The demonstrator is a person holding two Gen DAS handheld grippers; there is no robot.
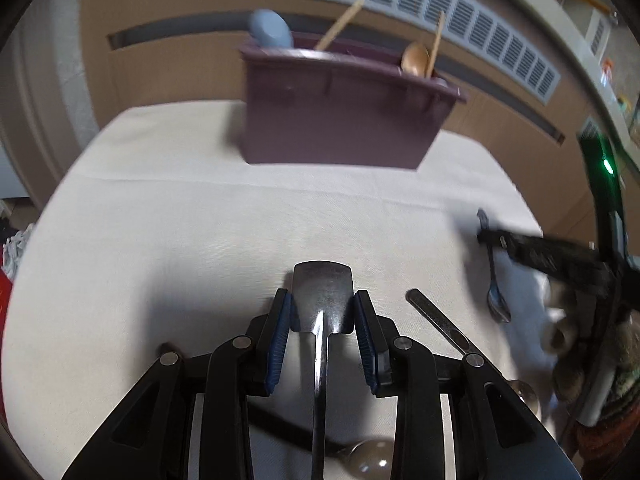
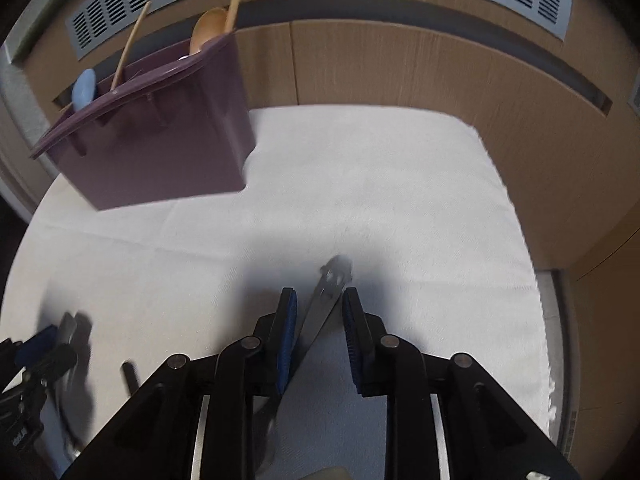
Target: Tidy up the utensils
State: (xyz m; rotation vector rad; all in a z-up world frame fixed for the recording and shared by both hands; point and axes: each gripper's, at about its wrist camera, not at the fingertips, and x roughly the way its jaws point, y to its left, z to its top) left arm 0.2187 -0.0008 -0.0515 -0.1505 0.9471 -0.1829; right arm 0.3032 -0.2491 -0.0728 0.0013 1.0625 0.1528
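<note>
The purple holder (image 1: pixel 336 116) stands at the far side of the white cloth (image 1: pixel 200 220), holding a blue utensil (image 1: pixel 269 33) at one end, a wooden spoon (image 1: pixel 416 59) at the other, and two wooden sticks (image 1: pixel 340 24). Nearer than the holder, the left gripper (image 1: pixel 323 312) clenches a flat metal spatula (image 1: pixel 323 292) by its blade. To the holder's right, the right gripper (image 2: pixel 320 312) stands parted around a metal handle (image 2: pixel 326 300) on the cloth, which touches one pad without being pinched.
</note>
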